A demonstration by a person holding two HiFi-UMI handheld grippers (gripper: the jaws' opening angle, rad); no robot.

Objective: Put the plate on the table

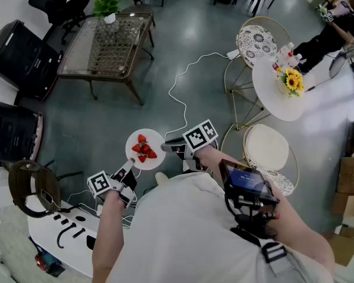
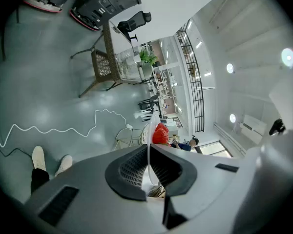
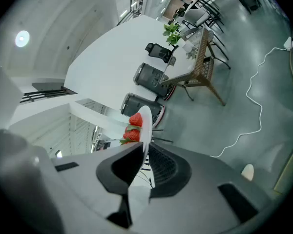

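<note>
A small white plate (image 1: 156,146) carrying several strawberries (image 1: 143,149) hangs in the air over the grey floor, in front of the person. My left gripper (image 1: 128,168) is shut on the plate's near-left rim, and my right gripper (image 1: 167,148) is shut on its right rim. In the left gripper view the plate (image 2: 148,145) shows edge-on between the dark pads, with the strawberries (image 2: 159,134) beyond. In the right gripper view the plate (image 3: 144,126) also stands edge-on in the jaws, with the strawberries (image 3: 133,127) on its left face.
A round white table (image 1: 270,93) with sunflowers (image 1: 292,80) and small bottles stands ahead to the right, between white-and-gold chairs (image 1: 271,148). A glass-topped wicker table (image 1: 106,40) with a potted plant stands far left. A white cable (image 1: 180,93) trails across the floor.
</note>
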